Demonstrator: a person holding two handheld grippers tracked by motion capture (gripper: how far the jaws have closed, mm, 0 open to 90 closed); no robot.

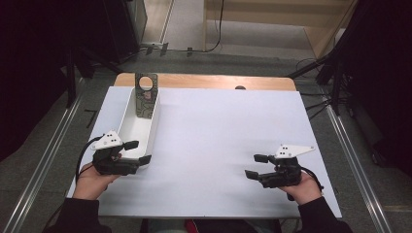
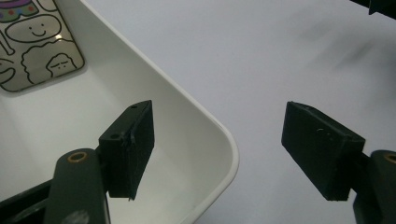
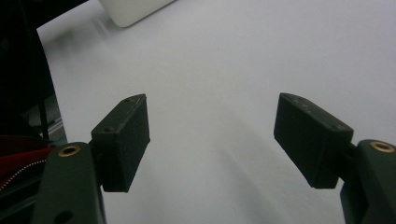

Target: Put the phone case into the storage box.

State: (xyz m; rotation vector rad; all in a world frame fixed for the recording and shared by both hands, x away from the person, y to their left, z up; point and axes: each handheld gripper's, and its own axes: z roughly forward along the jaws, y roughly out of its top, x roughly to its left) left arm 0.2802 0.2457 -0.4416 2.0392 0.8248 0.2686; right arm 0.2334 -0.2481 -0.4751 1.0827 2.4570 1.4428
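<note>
On the far left my left hand [image 1: 90, 180] comes in from the bottom edge of the high view, holding the left gripper [image 1: 138, 151] at the near end of the white tray [image 1: 127, 127]. Its jaws stand open and straddle the tray's near right corner: in the left gripper view one jaw hangs inside the tray [image 2: 212, 126], over its pale floor, and the other sits outside over the bare sheet, with the rounded rim running up between them. I can't see either pad pressing on the wall, so I call it spread around the corner, not gripping.

Farther up the tray, a flat dark plate with a round hole [image 1: 145, 95] leans against the far end, its top edge poking above the rim. In the left gripper view I catch its lower corner [image 2: 32, 44], covered in cartoon line drawings with smiling faces.

Moving right, the white table sheet [image 1: 223, 136] lies bare across the middle.

Over on the right, my right hand [image 1: 305, 188] holds the right gripper [image 1: 256, 165] near the table's front edge, well apart from the tray and pointing left across the sheet. Its jaws are wide open with nothing between them; the right gripper view shows plain white surface [image 3: 219, 70] in the gap and the tray's corner [image 3: 133, 10] far off at the top.
</note>
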